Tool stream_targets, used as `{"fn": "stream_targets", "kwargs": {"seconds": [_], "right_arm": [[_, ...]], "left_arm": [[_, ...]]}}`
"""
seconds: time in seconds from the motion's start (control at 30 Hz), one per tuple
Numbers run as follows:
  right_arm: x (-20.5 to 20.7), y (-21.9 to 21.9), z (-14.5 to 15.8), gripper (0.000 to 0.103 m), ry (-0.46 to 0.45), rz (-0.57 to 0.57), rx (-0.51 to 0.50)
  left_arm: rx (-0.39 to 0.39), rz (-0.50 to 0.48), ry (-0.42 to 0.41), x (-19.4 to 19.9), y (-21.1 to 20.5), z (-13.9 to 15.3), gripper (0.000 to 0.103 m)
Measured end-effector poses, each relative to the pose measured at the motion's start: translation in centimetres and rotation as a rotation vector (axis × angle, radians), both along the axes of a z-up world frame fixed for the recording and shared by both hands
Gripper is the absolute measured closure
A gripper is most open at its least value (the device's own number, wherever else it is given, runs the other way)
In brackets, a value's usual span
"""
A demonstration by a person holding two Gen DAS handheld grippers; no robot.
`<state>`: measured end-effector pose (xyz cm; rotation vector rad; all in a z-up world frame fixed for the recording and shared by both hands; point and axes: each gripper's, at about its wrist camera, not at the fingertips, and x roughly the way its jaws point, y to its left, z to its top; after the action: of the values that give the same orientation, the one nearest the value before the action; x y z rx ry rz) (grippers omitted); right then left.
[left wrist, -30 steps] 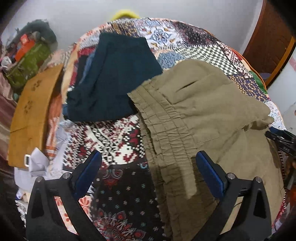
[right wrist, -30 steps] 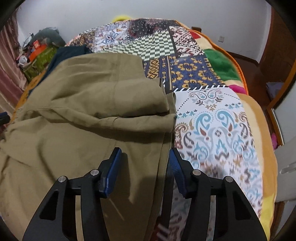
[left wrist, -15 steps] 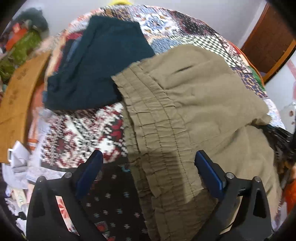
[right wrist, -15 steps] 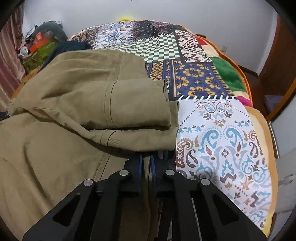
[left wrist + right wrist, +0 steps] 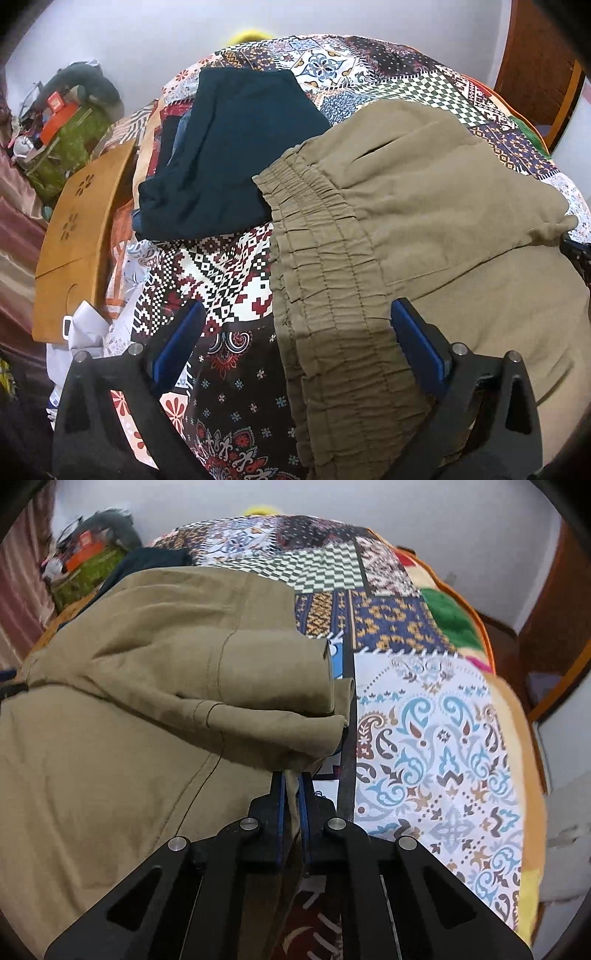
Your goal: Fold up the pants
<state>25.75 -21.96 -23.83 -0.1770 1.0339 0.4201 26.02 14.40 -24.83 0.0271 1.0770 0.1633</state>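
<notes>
Olive-khaki pants (image 5: 424, 221) lie on a patchwork quilt, partly folded, with the elastic waistband (image 5: 325, 280) running toward my left gripper. My left gripper (image 5: 295, 339) is open, its blue pads on either side of the waistband, and holds nothing. In the right wrist view the pants (image 5: 147, 709) fill the left half, with folded leg ends stacked near the middle. My right gripper (image 5: 291, 786) is shut on the pants' right edge, with cloth pinched between its blue pads.
A dark navy folded garment (image 5: 229, 155) lies beyond the waistband. A wooden board (image 5: 81, 229) and white cloth (image 5: 88, 332) are at the bed's left. A green bag with clutter (image 5: 70, 144) stands far left. Bare quilt (image 5: 443, 738) lies right of the pants. A wooden door (image 5: 535, 66) is far right.
My right gripper has closed on the pants' edge and lifted it slightly. My left gripper has stayed open over the waistband, shifting a little.
</notes>
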Motion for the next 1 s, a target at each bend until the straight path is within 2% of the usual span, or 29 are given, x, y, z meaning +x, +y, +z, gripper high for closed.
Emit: {"fn": "stream_targets", "kwargs": {"seconds": [0.13, 0.23, 0.47, 0.53, 0.57, 0.67, 0.7, 0.8, 1.0], "right_arm": [[0.5, -0.6, 0.0, 0.096, 0.027, -0.031, 0.044], [0.1, -0.3, 0.5, 0.092, 0.022, -0.027, 0.029], [-1.2, -0.7, 4.3, 0.09, -0.061, 0.011, 0.094], [-0.7, -0.8, 5.1, 0.085, -0.087, 0.011, 0.114], [-0.4, -0.8, 5.4, 0.078, -0.096, 0.009, 0.125], [0.0, -0.4, 5.8, 0.043, -0.131, -0.018, 0.133], [0.2, -0.3, 5.7, 0.036, -0.143, -0.026, 0.131], [1.5, 0.2, 4.9, 0.036, -0.131, -0.04, 0.131], [4.2, 0.6, 1.8, 0.036, -0.035, -0.073, 0.142]], "left_arm": [[-0.023, -0.011, -0.005, -0.1, 0.2, 0.2, 0.002], [-0.024, -0.027, -0.009, -0.4, -0.1, 0.7, 0.002], [-0.026, -0.069, -0.03, -0.6, 0.0, 3.2, 0.002], [-0.034, -0.068, -0.044, -0.4, 0.4, 3.9, 0.002], [-0.036, -0.066, -0.049, 0.0, 0.6, 4.2, 0.002], [-0.033, -0.064, -0.047, 1.1, 1.0, 4.3, 0.002], [-0.036, -0.062, -0.041, 1.6, 1.2, 4.2, 0.002], [-0.064, -0.06, -0.012, 2.9, 1.5, 3.3, 0.002], [-0.139, -0.076, 0.062, 4.5, 0.9, 0.7, 0.002]]}}
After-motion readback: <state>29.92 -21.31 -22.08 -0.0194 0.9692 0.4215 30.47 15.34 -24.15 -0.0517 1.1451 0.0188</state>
